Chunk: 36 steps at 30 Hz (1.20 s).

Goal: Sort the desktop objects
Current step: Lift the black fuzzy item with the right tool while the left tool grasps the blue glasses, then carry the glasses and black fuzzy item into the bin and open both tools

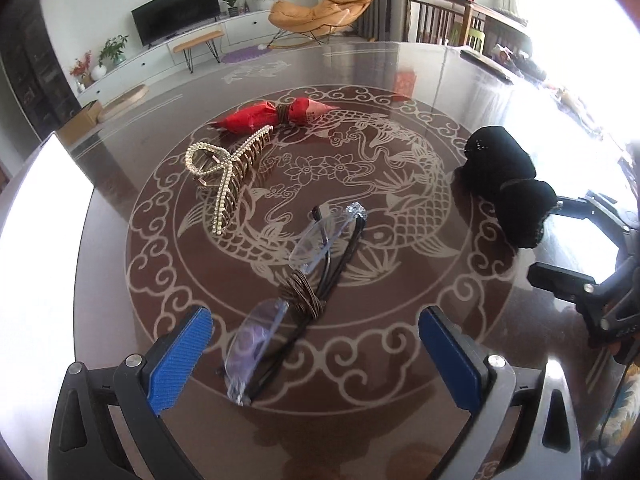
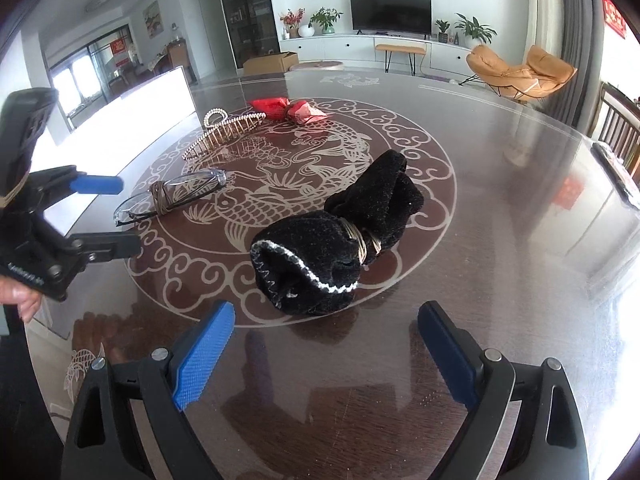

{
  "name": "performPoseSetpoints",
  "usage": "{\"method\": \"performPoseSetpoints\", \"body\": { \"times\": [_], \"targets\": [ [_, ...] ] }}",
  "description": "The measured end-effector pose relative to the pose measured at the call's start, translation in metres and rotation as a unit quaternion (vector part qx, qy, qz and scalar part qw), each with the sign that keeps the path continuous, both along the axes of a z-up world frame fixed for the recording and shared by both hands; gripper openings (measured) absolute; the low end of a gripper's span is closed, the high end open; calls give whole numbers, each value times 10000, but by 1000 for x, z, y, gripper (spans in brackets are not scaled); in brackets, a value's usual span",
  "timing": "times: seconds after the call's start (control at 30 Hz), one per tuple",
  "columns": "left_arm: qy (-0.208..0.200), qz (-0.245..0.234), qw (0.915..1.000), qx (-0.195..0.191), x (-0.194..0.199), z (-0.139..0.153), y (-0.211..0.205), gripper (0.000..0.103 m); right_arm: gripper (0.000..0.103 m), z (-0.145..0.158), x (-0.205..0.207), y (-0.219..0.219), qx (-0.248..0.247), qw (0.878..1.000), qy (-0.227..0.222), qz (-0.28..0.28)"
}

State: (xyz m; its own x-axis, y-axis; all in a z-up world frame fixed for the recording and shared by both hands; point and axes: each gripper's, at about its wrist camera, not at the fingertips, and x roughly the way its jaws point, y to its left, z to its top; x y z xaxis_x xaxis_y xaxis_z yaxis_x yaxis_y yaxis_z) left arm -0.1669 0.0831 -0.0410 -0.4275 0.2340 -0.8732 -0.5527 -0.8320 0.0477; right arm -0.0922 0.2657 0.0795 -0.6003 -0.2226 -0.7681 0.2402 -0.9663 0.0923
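We are holding the left claw point(image 1: 316, 344) spread wide over the glasses point(image 1: 296, 280), which are lying on the worktop point(image 1: 460, 92) with a brown tie around them. We are holding the right claw point(image 2: 326, 350) gaping too, just before the bound black sock point(image 2: 336, 236). The pearl hair clip point(image 1: 224, 172) and red packet point(image 1: 272, 116) are lying farther off.

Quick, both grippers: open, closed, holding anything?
Left gripper: open, empty, jaws wide either side of the folded rimless glasses tied with brown cord.
Right gripper: open, empty, short of the black knitted sock bundle.
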Motion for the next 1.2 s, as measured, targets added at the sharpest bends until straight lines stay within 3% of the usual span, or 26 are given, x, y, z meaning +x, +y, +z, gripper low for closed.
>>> {"method": "performPoseSetpoints", "body": {
  "times": [0.03,0.07,0.1,0.13,0.17,0.2,0.27,0.37,0.53,0.7,0.8,0.9,1.0,1.1,1.2],
  "targets": [
    [-128,-4,9999,16,-7,-3,0,103,94,1,1,1,-33,10000,32,-20],
    [-233,-42,9997,109,-11,-5,-1,87,94,1,1,2,-61,10000,55,-40],
    [-314,-88,9993,180,-13,-7,-2,65,94,3,1,3,-81,9999,69,-64],
    [-247,-93,9996,137,-13,-7,-2,58,94,3,1,4,-98,9999,74,-86],
    [-201,-149,9996,151,-12,-6,-2,40,94,3,1,4,-116,9999,72,-100],
    [-178,-154,9996,178,-10,-5,-2,29,94,3,0,5,-128,9998,65,-111],
    [-137,-115,9996,232,-3,-4,-1,22,94,3,0,6,-144,9998,49,-113],
    [17,186,9989,436,12,0,-12,22,94,6,1,9,-305,9995,86,-83],
    [300,738,9929,881,40,9,-38,22,94,20,-10,8,-804,9956,-482,70],
    [532,1004,9860,1221,62,30,-54,22,93,23,-59,-5,-465,9929,-1038,-348],
    [702,1131,9811,1406,77,50,-67,22,42,10,-73,-7,-198,9908,-1276,-413],
    [846,1317,9736,1662,89,74,-92,22,36,15,-64,-10,108,9935,-1099,-291],
    [946,1561,9601,2117,94,101,-126,22,36,36,-51,-21,197,9968,-780,-17],
    [1123,1873,9465,2377,96,131,-170,22,36,74,-47,-53,230,9985,-350,358],
    [1369,2267,9366,2296,100,154,-221,22,36,115,-48,-104,121,9961,14,874]
  ]
}}
